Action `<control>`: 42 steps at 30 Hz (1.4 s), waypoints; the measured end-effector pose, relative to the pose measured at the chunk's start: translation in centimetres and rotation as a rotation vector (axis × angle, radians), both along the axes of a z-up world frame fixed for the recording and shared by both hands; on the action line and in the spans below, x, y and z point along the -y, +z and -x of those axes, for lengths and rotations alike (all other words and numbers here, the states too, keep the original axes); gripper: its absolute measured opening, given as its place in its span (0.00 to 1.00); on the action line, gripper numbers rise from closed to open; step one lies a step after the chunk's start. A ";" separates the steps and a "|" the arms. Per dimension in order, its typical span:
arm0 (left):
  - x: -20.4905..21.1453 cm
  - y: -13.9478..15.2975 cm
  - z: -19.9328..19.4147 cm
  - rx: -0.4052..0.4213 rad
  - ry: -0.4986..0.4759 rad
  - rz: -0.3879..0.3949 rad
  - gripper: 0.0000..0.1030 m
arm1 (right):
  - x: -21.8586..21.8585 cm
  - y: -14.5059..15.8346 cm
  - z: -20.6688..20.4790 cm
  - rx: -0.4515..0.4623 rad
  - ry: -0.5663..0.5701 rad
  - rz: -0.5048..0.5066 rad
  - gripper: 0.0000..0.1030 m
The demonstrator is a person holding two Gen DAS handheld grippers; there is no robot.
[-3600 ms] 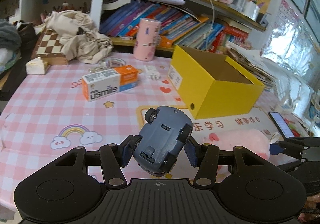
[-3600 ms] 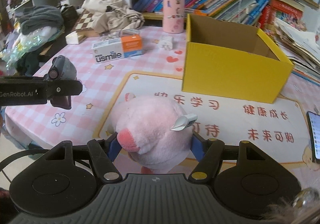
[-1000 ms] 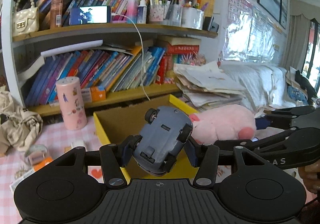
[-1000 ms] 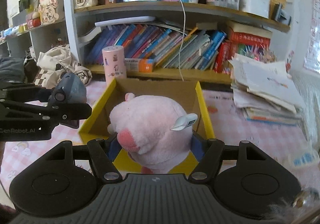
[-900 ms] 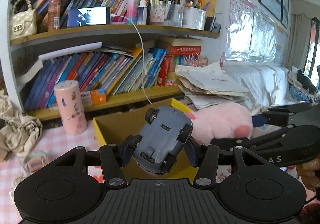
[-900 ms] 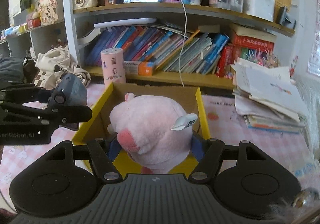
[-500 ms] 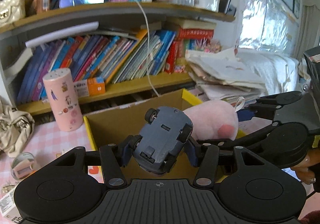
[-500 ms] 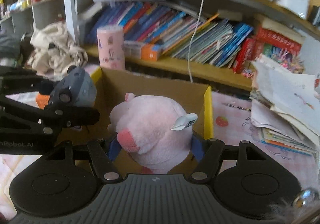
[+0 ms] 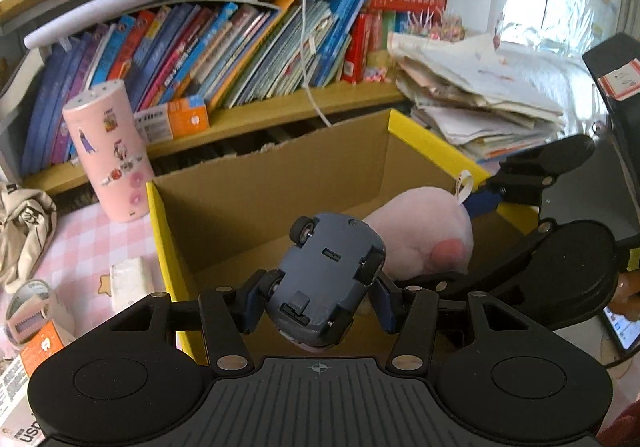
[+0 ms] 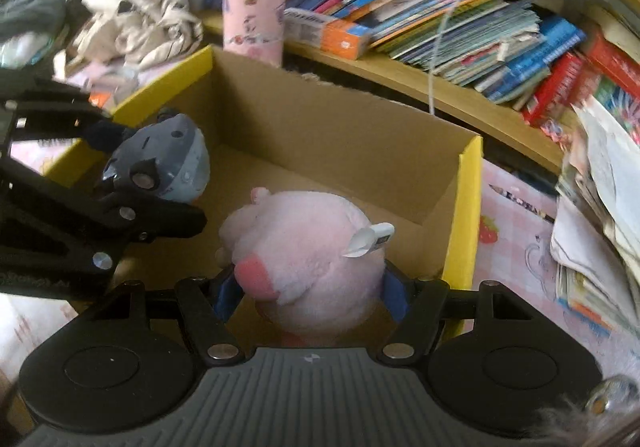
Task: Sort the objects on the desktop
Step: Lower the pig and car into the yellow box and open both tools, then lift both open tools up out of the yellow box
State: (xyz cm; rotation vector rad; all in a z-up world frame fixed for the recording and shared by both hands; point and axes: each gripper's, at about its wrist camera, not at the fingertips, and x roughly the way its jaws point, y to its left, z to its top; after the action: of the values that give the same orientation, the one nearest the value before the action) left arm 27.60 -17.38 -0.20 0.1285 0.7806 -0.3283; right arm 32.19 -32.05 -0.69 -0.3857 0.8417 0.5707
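Observation:
My left gripper [image 9: 318, 301] is shut on a grey-blue toy car [image 9: 328, 279], wheels up, over the open yellow cardboard box [image 9: 160, 239]. My right gripper [image 10: 308, 293] is shut on a pink plush toy [image 10: 304, 247] with a white tag, held over the same box [image 10: 464, 207]. In the left wrist view the plush [image 9: 420, 231] sits just right of the car, inside the box's opening. In the right wrist view the car [image 10: 160, 163] and the left gripper come in from the left. The box's floor looks bare.
A pink cylinder [image 9: 106, 151] stands left of the box by a bookshelf [image 9: 240, 47]. A white eraser [image 9: 128, 283], a tape roll [image 9: 28, 311] and a toothpaste box [image 9: 28, 375] lie on the pink cloth at left. Stacked papers [image 9: 472, 103] lie at right; a phone [image 9: 620, 327] is at far right.
Both grippers have moved forward and down over the box with their toys still held. The box opening now fills the middle of both views.

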 end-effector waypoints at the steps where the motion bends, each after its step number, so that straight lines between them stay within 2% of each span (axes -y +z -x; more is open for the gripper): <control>1: 0.0 -0.1 -0.1 -0.006 0.002 -0.003 0.51 | -0.2 -0.1 -0.1 0.001 0.010 0.010 0.66; 8: -0.4 -0.2 -0.4 -0.026 0.031 -0.011 0.54 | -0.6 -0.3 -0.6 0.001 0.021 0.024 0.69; 9: -0.4 -0.1 -0.4 -0.023 0.036 -0.013 0.56 | -0.5 -0.2 -0.6 0.003 0.018 0.022 0.71; 13: -0.5 0.5 0.1 0.015 0.064 -0.016 0.74 | -0.1 0.1 -0.5 0.023 -0.001 0.017 0.76; 19: -0.5 1.7 1.3 0.065 0.084 -0.019 0.82 | 0.5 1.2 0.4 0.050 -0.027 -0.023 0.79; 32: -1.0 3.3 4.9 0.133 0.113 -0.026 0.86 | 0.6 2.7 3.6 0.092 -0.064 -0.070 0.82; 42: -2.6 3.8 8.4 0.169 0.103 0.014 0.87 | 0.7 3.7 7.5 0.134 -0.156 -0.086 0.84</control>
State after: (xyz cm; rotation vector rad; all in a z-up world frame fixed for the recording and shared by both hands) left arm 19.17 -14.77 3.63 0.1015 0.6156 -0.2222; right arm 24.70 -32.78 2.97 -0.2741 0.7095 0.4297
